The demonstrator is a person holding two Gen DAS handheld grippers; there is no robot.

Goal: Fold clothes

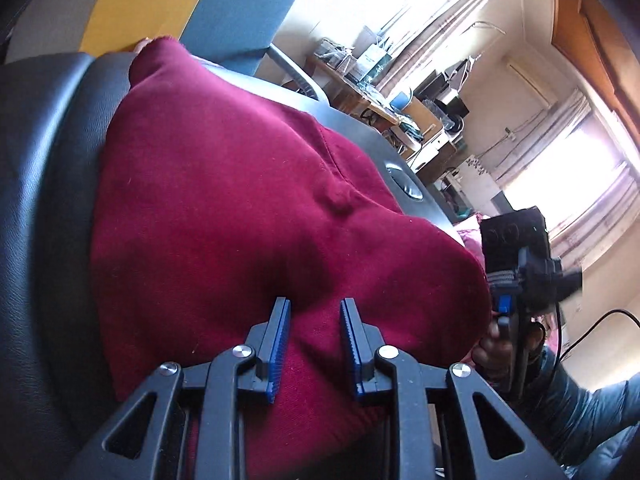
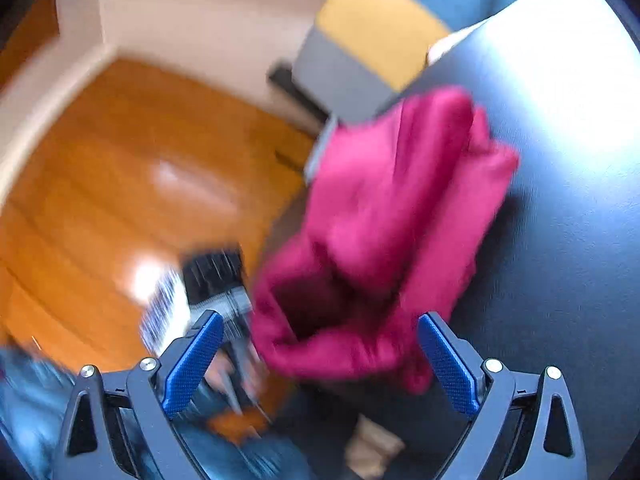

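Dark red sweater [image 1: 256,216] is lying bunched on a black leather-look bench [image 1: 52,184], thick soft knit, lumpy, a seam ridge and a small bump showing across the top. In the right wrist view the same sweater [image 2: 384,232] is looking brighter pink-red and blurred, draping over the bench [image 2: 560,200] edge with an open tube-like end, maybe a sleeve or hem, gaping toward the camera.

Left gripper [image 1: 314,344] is sitting low over the near part of the sweater, jaws partly apart, a narrow gap with red cloth showing between the blue pads [image 1: 280,352]; cannot tell whether they are pinching the fabric or just resting above it.

Right gripper [image 2: 320,360] is spread wide, blue pads [image 2: 192,364] far apart, the sweater's open end lying between and just ahead of them, not clamped. View is motion-blurred.

From the left wrist view the right gripper [image 1: 508,312] is showing at the sweater's right edge, a hand [image 1: 492,348] wrapped around its handle, a blue shiny sleeve [image 1: 576,400] behind it.

Orange wood floor [image 2: 120,200] is lying beyond the bench edge. Yellow and blue chair back [image 1: 192,4] is standing past the far end of the sweater. A cluttered desk [image 1: 380,96] is standing in the background by bright windows.
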